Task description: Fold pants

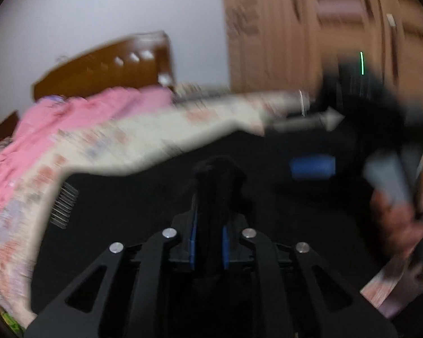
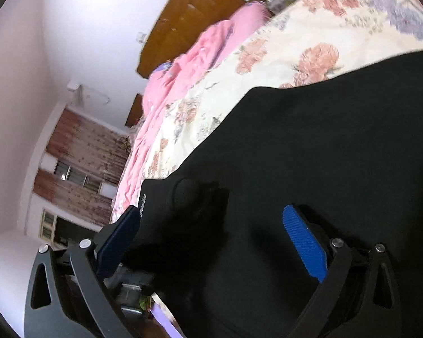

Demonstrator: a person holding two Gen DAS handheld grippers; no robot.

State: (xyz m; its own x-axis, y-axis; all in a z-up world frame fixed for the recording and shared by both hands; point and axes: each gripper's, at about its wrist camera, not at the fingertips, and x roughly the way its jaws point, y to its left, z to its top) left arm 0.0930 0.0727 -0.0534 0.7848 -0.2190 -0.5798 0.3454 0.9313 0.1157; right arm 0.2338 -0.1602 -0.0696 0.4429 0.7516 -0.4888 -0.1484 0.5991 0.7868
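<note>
Black pants [image 2: 324,155] lie spread over the bed, and they fill the lower half of the blurred left wrist view [image 1: 127,197]. My left gripper [image 1: 208,219] has its blue pads close together, with a bunched ridge of the black cloth pinched between them. My right gripper [image 2: 211,211] stands wide open over the pants. A fold of cloth lies between its fingers, and neither blue pad [image 2: 304,245] presses on it. In the left wrist view a blue pad [image 1: 313,167] of the right gripper shows at the right, with a person's hand [image 1: 394,217] on its handle.
The bed has a floral sheet [image 2: 310,33] and a pink quilt [image 2: 183,70] beside the pants. A wooden headboard [image 2: 189,19] stands at its end. A brown wardrobe [image 1: 310,28] is on the far right. A curtained window [image 2: 79,169] sits in the wall.
</note>
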